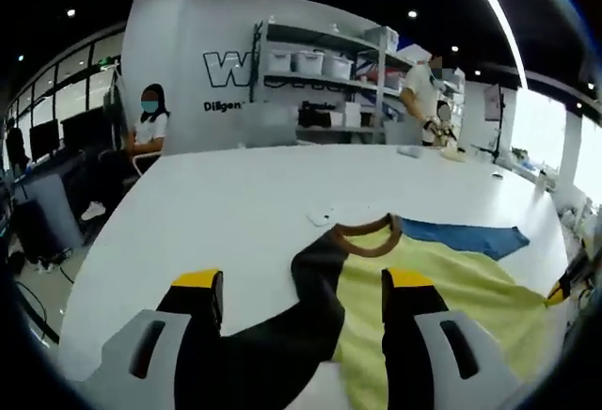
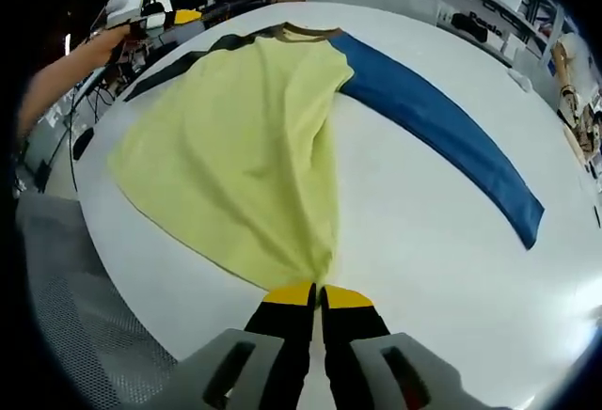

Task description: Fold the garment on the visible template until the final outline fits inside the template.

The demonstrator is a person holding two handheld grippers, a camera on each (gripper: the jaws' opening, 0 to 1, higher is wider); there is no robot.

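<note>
left gripper view: the wall (image 1: 188, 62) reads "dilligen", cut off. the left gripper (image 1: 303, 299) hangs released over the garment (image 1: 423, 278) on the white surface (image 1: 235, 203). right gripper view: the right gripper (image 2: 318, 293) is clenched on the garment's yellow hem.

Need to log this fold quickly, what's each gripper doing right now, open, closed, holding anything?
Left gripper: open, jaws apart over the garment's black sleeve, gripping nothing.
Right gripper: closed, pinching the hem corner of the yellow garment.
</note>
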